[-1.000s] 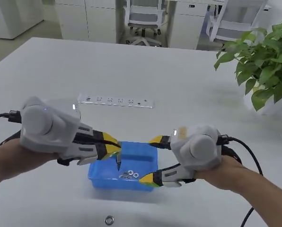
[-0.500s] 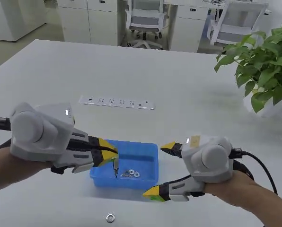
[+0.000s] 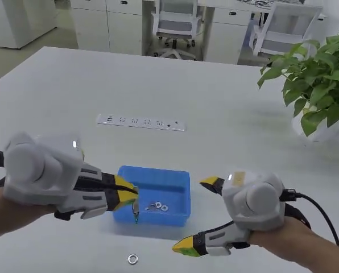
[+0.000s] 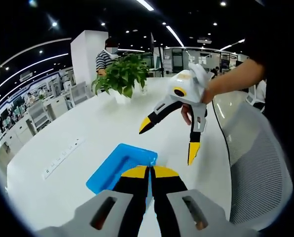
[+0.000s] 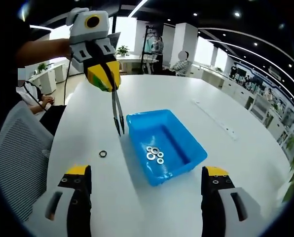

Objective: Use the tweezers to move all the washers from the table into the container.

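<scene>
Washers of small silver metal (image 3: pixel 157 206) are seen clustered inside the shallow blue plastic container (image 3: pixel 164 185), while one more ring-shaped washer (image 3: pixel 132 259) is left on the white table (image 3: pixel 226 131) in front of it. The left gripper (image 3: pixel 127 193) is clamped on thin metal tweezers (image 3: pixel 136 213), whose tips are held just outside the container's near-left rim. The right gripper (image 3: pixel 195 215) is held beside the container, jaws wide apart and empty. A white power strip (image 3: pixel 141 121) and a leafy potted plant (image 3: pixel 314 74) are set well behind. Since a second ago, the tweezers' tips have been drawn out of the container and the right gripper pulled back from it.
</scene>
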Tool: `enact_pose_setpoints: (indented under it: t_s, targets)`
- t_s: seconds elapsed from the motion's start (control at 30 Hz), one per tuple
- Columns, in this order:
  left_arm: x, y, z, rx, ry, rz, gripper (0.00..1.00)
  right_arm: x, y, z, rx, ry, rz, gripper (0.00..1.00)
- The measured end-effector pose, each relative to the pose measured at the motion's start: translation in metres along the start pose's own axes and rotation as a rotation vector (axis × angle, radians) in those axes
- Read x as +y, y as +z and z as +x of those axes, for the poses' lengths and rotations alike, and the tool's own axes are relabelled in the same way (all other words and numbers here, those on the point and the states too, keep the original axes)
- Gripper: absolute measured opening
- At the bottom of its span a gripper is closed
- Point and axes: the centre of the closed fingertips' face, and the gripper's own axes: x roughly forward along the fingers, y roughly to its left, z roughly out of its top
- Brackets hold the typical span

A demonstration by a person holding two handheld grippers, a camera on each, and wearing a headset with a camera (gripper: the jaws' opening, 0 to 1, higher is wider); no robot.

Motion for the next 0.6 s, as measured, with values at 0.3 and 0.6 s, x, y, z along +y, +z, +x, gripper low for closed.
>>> enact_pose_setpoints:
  t_s: [0.3, 0.6]
  targets:
    - [-0.012, -0.01, 0.0, 0.012, -0.01, -0.01, 0.06, 0.007, -0.003, -0.001, 0.001, 0.001, 0.027, 1.0]
    - [-0.019, -0.022, 0.002, 0.026, -0.024, -0.016, 0.06, 0.013, -0.008, 0.0, 0.017, 0.014, 0.025, 1.0]
